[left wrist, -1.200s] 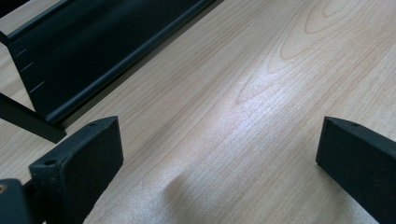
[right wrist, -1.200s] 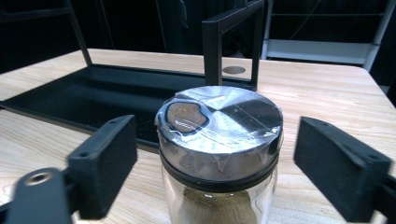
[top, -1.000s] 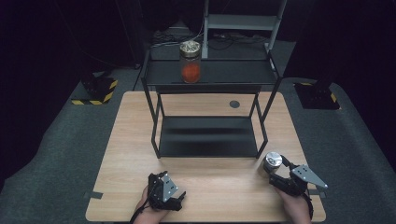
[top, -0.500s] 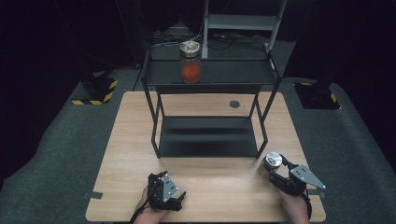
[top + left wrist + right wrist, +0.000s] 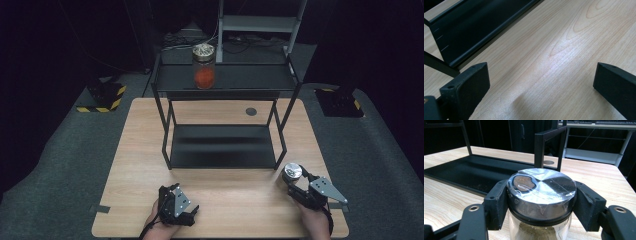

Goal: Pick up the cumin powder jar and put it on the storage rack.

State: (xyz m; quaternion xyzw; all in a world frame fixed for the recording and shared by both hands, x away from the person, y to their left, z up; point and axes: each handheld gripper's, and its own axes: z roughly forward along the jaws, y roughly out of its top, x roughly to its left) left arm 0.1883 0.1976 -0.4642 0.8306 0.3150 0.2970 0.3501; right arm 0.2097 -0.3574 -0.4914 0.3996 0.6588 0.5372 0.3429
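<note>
A glass jar with a silver lid (image 5: 541,192) stands at the table's front right, and my right gripper (image 5: 541,203) is shut on it just under the lid. From above, the same jar (image 5: 291,173) shows at the tip of the right gripper (image 5: 298,184). My left gripper (image 5: 176,204) rests at the front left of the table; its jaws (image 5: 541,85) stand wide open over bare wood. A second jar with red contents (image 5: 204,67) stands on the top shelf of the black rack (image 5: 225,80).
The rack's lower tray (image 5: 222,145) lies on the wooden table (image 5: 140,150) right behind both grippers; its front right post (image 5: 546,150) rises just beyond the held jar. A dark round hole (image 5: 251,111) marks the tabletop behind the rack.
</note>
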